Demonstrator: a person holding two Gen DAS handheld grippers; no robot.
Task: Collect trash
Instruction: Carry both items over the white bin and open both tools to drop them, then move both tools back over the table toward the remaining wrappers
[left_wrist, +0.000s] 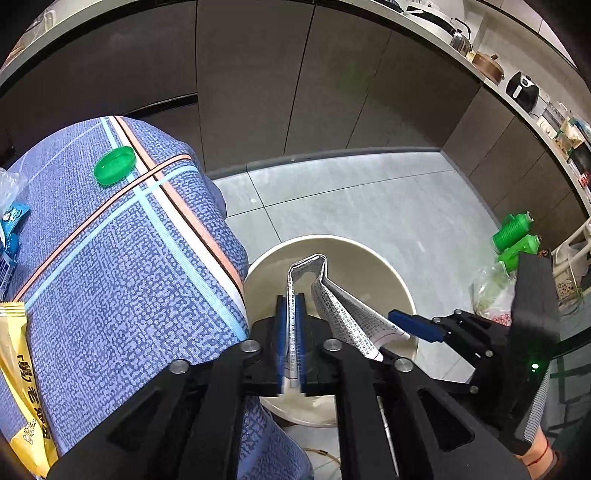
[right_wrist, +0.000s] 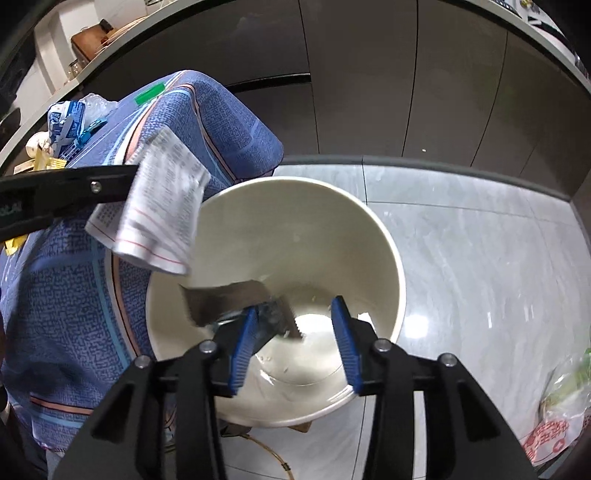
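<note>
My left gripper (left_wrist: 291, 332) is shut on a folded printed paper leaflet (left_wrist: 343, 314), which hangs over the open white bin (left_wrist: 384, 269). From the right wrist view the same leaflet (right_wrist: 159, 206) droops above the bin's rim (right_wrist: 388, 240), at the tip of the left gripper (right_wrist: 135, 181). My right gripper (right_wrist: 293, 347) stands open over the bin's mouth. A blurred grey foil wrapper (right_wrist: 225, 299) is inside the bin just beyond its left pad, and neither pad presses on it. A blue finger (left_wrist: 417, 328) of the right gripper shows beside the leaflet.
A table under a blue patterned cloth (left_wrist: 129, 240) stands left of the bin, carrying a green cap (left_wrist: 114, 165), a yellow snack packet (left_wrist: 22, 369) and a blue wrapper (left_wrist: 11, 221). Green bottles (left_wrist: 513, 236) and a plastic bag (right_wrist: 554, 417) lie on the tiled floor. Grey cabinets stand behind.
</note>
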